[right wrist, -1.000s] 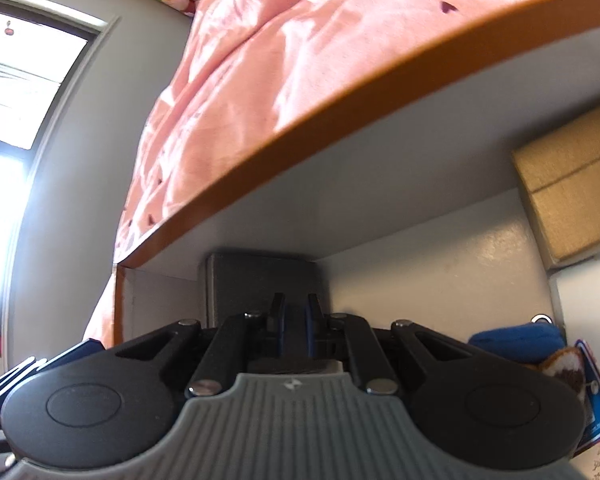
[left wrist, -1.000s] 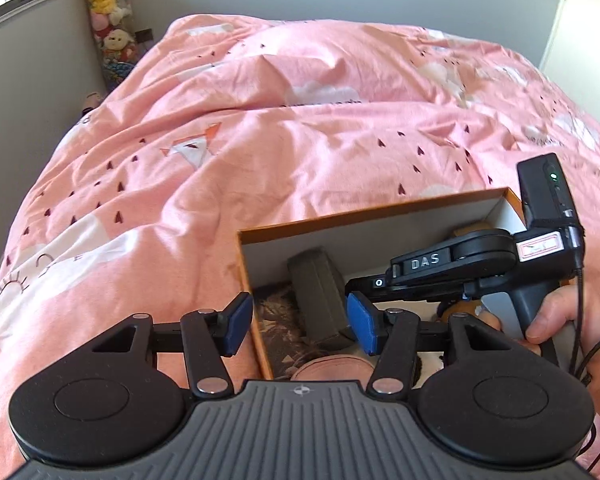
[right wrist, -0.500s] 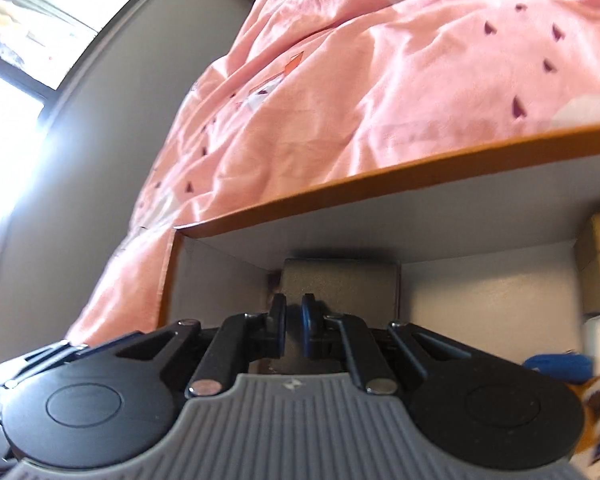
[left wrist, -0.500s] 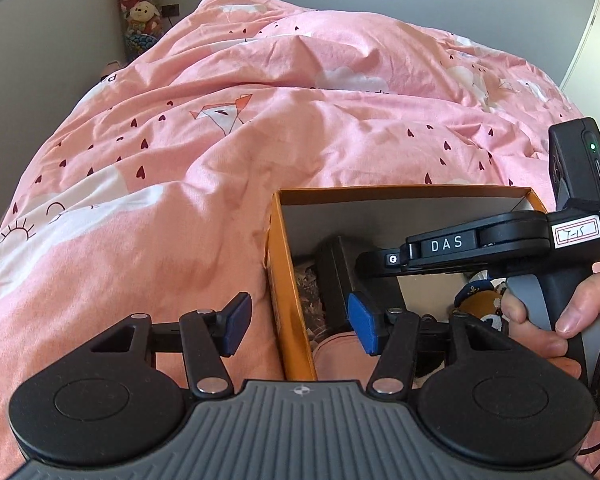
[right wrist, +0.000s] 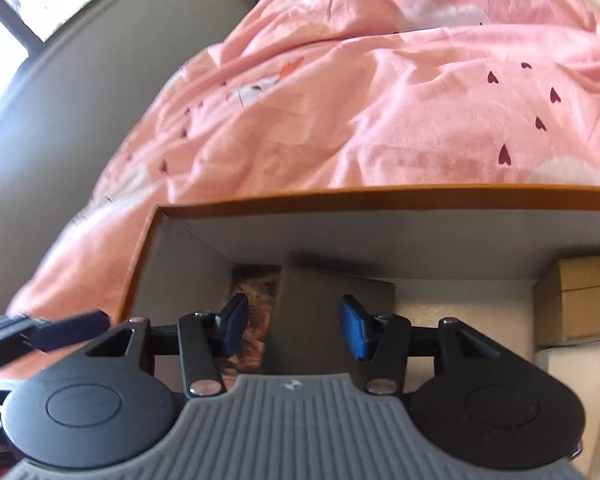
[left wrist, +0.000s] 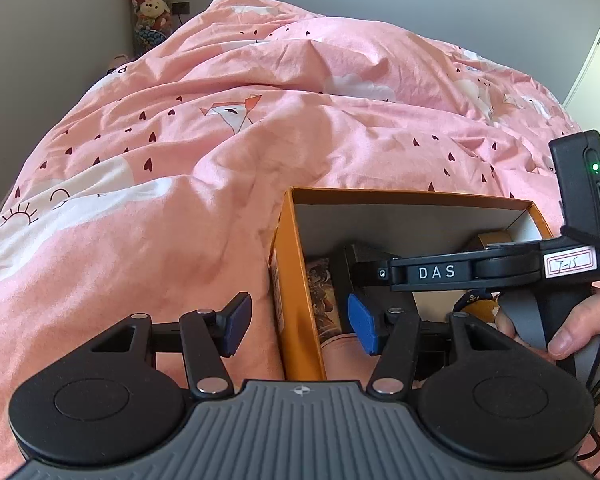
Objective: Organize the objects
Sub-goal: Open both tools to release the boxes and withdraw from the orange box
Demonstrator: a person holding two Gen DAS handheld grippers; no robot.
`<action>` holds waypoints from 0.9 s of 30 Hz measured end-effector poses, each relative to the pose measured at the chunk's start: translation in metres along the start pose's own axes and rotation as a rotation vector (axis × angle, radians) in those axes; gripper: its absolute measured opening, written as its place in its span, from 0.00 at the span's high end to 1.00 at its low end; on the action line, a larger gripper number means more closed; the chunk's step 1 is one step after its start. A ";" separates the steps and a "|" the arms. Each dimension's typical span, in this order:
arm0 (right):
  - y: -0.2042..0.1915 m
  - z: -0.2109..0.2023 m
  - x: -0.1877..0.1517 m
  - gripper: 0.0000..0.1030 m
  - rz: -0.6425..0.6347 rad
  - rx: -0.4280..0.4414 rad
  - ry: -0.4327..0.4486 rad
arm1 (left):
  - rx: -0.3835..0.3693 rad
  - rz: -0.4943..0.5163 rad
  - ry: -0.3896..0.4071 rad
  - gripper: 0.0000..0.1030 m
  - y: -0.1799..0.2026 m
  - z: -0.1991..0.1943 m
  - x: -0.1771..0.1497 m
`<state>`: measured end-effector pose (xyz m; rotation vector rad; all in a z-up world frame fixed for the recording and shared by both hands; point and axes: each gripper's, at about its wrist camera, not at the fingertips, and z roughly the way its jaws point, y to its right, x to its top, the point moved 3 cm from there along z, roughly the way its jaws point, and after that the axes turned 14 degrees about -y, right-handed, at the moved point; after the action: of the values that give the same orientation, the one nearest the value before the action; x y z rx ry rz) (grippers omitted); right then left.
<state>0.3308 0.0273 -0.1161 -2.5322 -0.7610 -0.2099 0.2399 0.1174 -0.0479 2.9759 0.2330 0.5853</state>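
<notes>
An open orange box (left wrist: pixel 400 194) with grey inner walls lies on a pink duvet (left wrist: pixel 220 160). My left gripper (left wrist: pixel 300 324) stands open astride the box's left wall, and its pads touch nothing. My right gripper (right wrist: pixel 296 326) hangs inside the orange box (right wrist: pixel 380 196) with its jaws opening. A dark grey box (right wrist: pixel 332 312) stands just beyond the blue pads, which are clear of it. Left of it leans a patterned packet (right wrist: pixel 256 280). In the left wrist view a hand (left wrist: pixel 560 332) holds the right gripper's black body (left wrist: pixel 460 272) over the box.
A brown cardboard carton (right wrist: pixel 580 296) sits in the box's right end. A blue and yellow soft toy (left wrist: pixel 476 304) and a brown roll (left wrist: pixel 496 236) lie under the right gripper. Plush toys (left wrist: pixel 152 4) are stacked in the far corner by a grey wall.
My right gripper's jaws have gone from shut to wide apart, and it has risen and rolled. My left gripper has shifted left, so the box's left wall now lies between its fingers.
</notes>
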 end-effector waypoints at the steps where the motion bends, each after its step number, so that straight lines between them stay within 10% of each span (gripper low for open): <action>1: 0.002 0.001 -0.001 0.49 -0.003 -0.021 0.002 | -0.004 -0.003 0.002 0.38 -0.001 -0.001 0.000; 15: 0.043 -0.007 -0.008 0.43 0.085 -0.057 -0.033 | -0.027 -0.026 0.005 0.38 -0.005 -0.002 -0.006; 20: 0.048 0.007 -0.011 0.62 0.142 0.000 -0.073 | -0.040 -0.044 0.007 0.38 -0.006 -0.002 -0.011; 27: 0.049 0.007 -0.013 0.62 0.168 0.012 -0.068 | -0.022 -0.069 0.052 0.39 0.000 -0.010 -0.017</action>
<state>0.3474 -0.0111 -0.1453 -2.5866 -0.5681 -0.0627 0.2207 0.1155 -0.0449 2.9207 0.3305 0.6526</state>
